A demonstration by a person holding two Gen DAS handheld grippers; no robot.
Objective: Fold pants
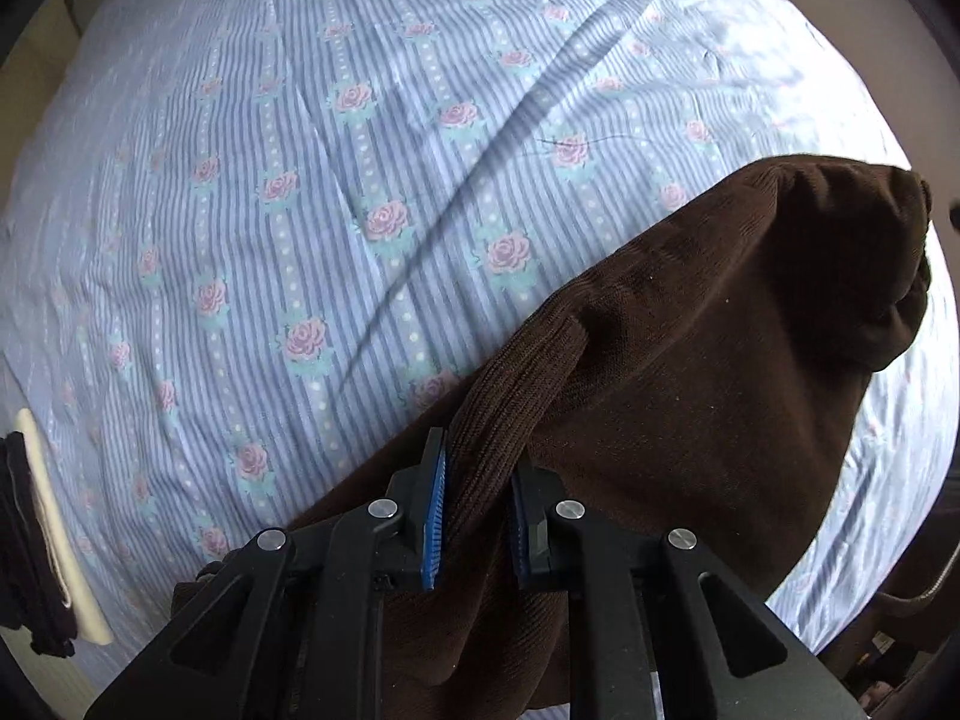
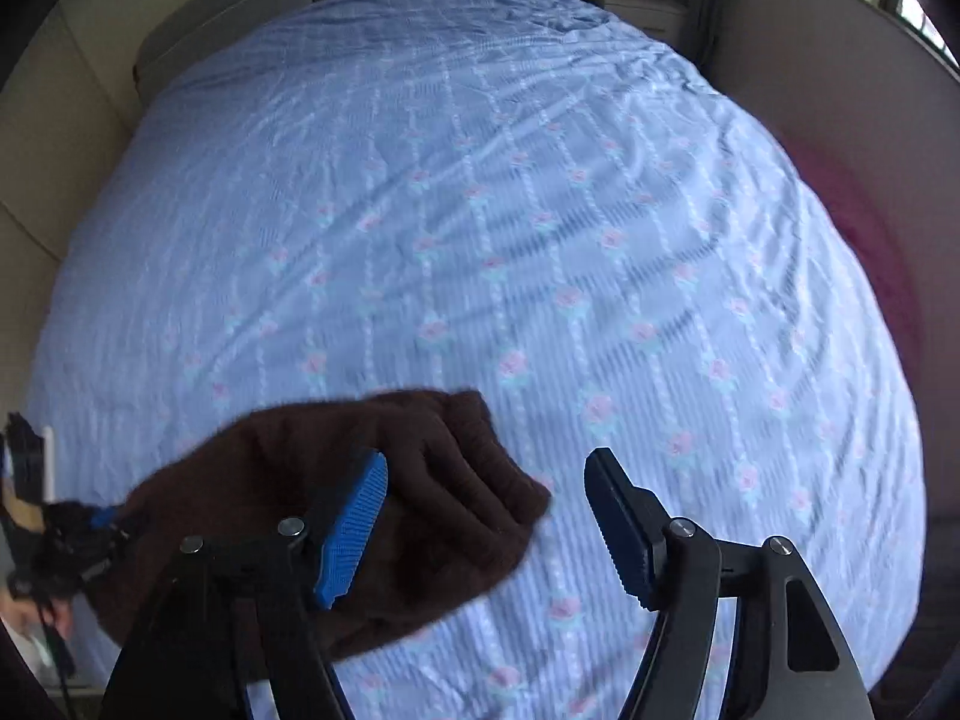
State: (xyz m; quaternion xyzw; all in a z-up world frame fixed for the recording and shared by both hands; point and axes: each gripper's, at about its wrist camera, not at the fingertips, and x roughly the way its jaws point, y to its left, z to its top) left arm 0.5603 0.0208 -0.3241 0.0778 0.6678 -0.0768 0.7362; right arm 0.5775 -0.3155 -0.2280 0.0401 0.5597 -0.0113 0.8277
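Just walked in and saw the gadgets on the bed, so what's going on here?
A person is folding brown pants on a bed with a blue floral sheet. The left gripper is shut on a fold of the pants. The right gripper hangs open over the sheet beside the pants, holding nothing.

- Pants (image 1: 690, 372): dark brown ribbed cloth, corduroy-like, matt, slightly fuzzy.
- Bedsheet (image 1: 336, 192): thin woven cloth, blue-striped with pink rose print, smooth but creased.
- Left gripper (image 1: 477, 516): matt black plastic, blue ridged rubbery pads, shiny metal pins.
- Right gripper (image 2: 486, 531): same finish.
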